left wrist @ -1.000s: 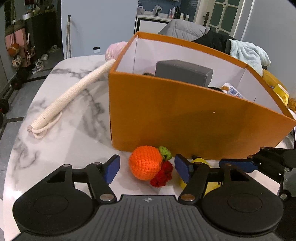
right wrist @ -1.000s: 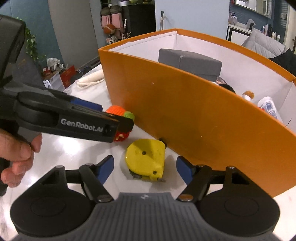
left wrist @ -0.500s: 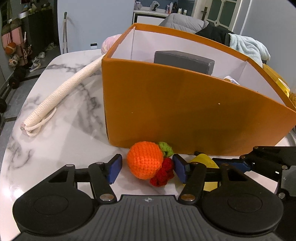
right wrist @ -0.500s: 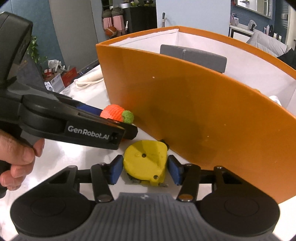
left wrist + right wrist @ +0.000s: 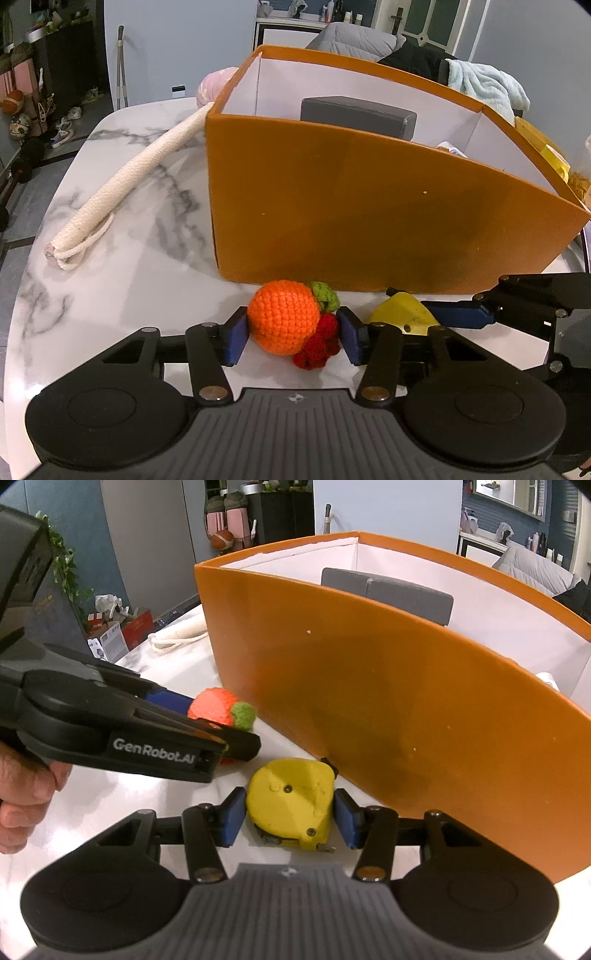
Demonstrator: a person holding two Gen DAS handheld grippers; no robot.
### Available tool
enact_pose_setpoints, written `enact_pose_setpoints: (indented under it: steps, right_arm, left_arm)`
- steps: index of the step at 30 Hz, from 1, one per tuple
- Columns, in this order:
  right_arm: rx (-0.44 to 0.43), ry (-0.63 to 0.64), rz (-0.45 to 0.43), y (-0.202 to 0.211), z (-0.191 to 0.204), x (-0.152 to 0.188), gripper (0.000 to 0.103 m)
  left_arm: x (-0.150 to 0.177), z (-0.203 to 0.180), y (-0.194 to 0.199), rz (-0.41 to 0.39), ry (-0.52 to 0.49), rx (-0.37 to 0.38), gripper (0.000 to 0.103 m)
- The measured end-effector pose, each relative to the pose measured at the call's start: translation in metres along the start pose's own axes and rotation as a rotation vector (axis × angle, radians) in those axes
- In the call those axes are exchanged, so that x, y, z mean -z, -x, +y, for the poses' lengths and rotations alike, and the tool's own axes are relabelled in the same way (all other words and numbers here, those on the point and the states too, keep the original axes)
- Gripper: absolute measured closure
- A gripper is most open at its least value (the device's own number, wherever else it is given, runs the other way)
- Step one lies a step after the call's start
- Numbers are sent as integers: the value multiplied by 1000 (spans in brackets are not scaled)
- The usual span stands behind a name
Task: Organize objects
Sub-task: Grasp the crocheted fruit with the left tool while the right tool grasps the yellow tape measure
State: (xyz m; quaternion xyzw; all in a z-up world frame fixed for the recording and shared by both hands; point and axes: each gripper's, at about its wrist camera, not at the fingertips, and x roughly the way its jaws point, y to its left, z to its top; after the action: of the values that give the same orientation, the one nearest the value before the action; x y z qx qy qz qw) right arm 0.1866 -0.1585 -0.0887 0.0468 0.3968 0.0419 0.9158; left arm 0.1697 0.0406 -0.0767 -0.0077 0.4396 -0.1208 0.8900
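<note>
Crocheted orange fruit toy (image 5: 283,316) with green and red knitted bits sits clamped in the left tongs (image 5: 291,334); right tongs (image 5: 290,818) pinch a yellow plastic tape measure (image 5: 291,805), both on the marble tabletop (image 5: 122,266) just beside the orange cardboard box (image 5: 369,221).

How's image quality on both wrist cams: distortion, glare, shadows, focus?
Left wrist: fisheye bows the orange box rim, dark vignette corners; crocheted fruit toy sharp, soft shadow on the box front. Right wrist: same bowing, marble table glare-washed, yellow tape measure sharp, person's hand blurred at the edge.
</note>
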Motion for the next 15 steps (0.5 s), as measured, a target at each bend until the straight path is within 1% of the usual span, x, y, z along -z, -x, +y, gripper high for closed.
enact_pose_setpoints:
  steps: [9, 15]
  right_arm:
    - [2, -2, 34, 1, 0, -7, 50]
    - [-25, -5, 20, 12, 2, -11, 50]
  left_arm:
    - [8, 11, 14, -5, -12, -9, 44]
    - [8, 23, 37, -54, 14, 9, 44]
